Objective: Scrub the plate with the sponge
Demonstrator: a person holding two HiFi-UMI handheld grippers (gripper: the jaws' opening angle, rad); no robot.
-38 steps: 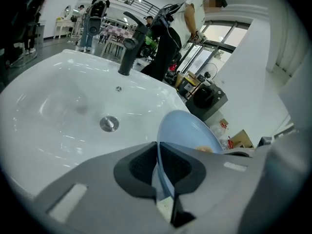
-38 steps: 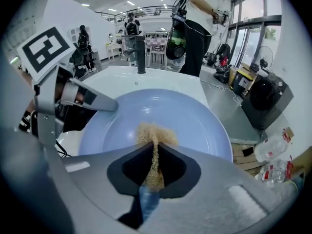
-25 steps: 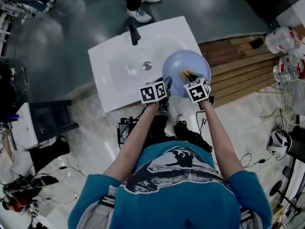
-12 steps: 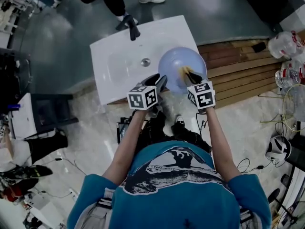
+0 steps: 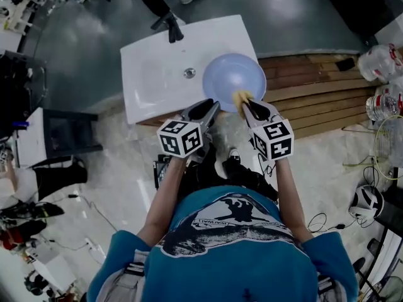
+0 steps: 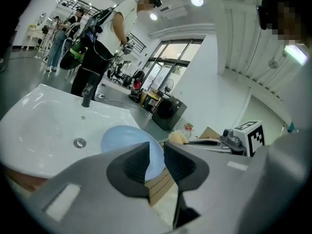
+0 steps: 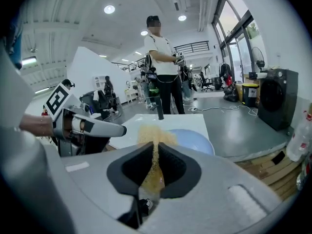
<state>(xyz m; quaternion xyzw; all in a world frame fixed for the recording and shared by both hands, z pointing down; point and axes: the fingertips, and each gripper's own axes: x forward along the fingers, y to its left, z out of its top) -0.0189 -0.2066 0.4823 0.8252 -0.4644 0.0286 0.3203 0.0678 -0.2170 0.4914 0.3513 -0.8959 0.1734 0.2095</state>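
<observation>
Head view: the plate (image 5: 234, 79) is sitting on the right side of the sink (image 5: 148, 80). It lies flat, covering part of the basin and reaching the sink's right rim, with the drain (image 5: 189, 73) just to its left. The faucet (image 5: 171, 30) is at the sink's far edge.

I've got both tongs at the sink's near-right corner, pointing at the plate. The right gripper (image 5: 247, 104) is clamped on the sponge (image 5: 239, 97), and in its own view you can see the yellow thing squashed thin between the pads. From above, the sponge lines up with the plate's near rim, but I can't tell if it's actually touching.

The left gripper (image 5: 212, 106) is just beside it, over the sink's front edge. Its jaws have just been closing, but there's a narrow gap between the pads and nothing in it. Looking down its view, I only see the plate and some wooden planks (image 5: 308, 87) through the slot. Those planks run off the sink's right side.

A person (image 7: 163, 57) is standing behind the sink, past the faucet.
</observation>
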